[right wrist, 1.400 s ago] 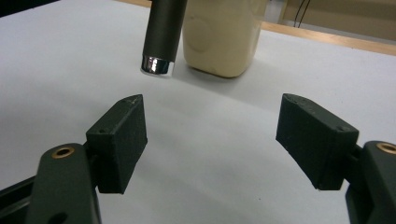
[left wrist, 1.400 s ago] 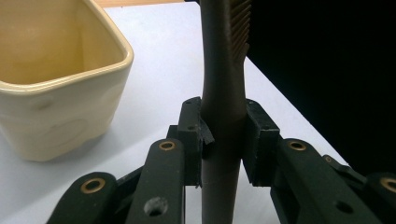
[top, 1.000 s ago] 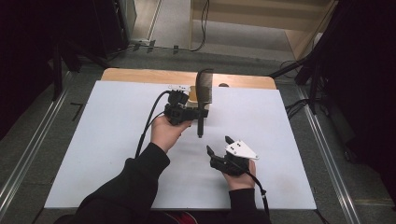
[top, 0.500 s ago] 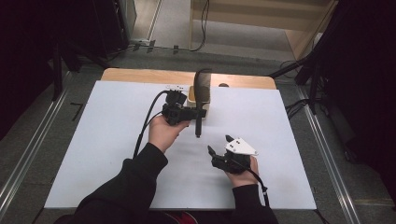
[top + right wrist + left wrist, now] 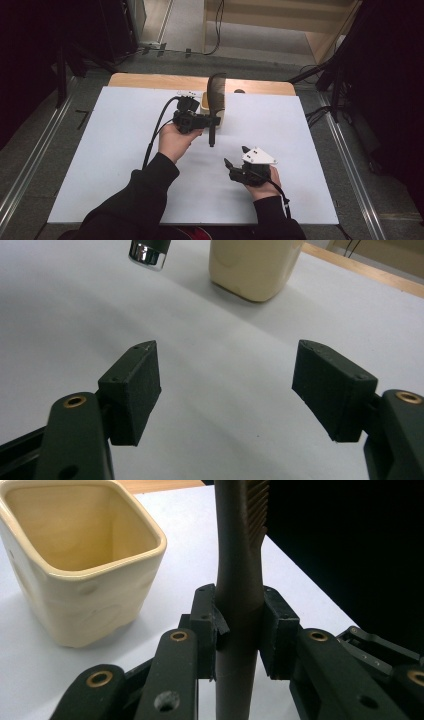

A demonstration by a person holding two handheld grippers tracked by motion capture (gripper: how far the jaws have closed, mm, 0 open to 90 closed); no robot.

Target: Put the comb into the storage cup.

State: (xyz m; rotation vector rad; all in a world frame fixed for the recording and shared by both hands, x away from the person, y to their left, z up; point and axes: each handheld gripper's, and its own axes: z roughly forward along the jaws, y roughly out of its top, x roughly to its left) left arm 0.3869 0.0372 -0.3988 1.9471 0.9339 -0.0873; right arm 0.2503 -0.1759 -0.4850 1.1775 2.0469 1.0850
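High view: the left gripper (image 5: pixel 206 121) holds a dark comb (image 5: pixel 216 100) upright above the white table (image 5: pixel 100 150), its jaws pinching the handle where it narrows below the teeth. The comb hangs just beside the cream cup (image 5: pixel 214 106) standing at the far middle of the table, handle end downward. The right gripper (image 5: pixel 234 158) rests near the front, right of centre, jaws spread and holding nothing.

Left gripper view: both pads clamp the comb (image 5: pixel 239 580) squarely across the handle. The comb looks light, rigid and smooth, so slip is the probable risk; a grip on the thick handle, not the thin teeth, appears correct. This view shows the open mouth of the cup (image 5: pixel 80 555), which appears empty, to the left of the comb.

Right gripper view: the jaws stand well apart over bare table. This view adds the comb's metal-capped handle tip (image 5: pixel 149 251), hanging clear of the surface, left of the cup (image 5: pixel 252 265).
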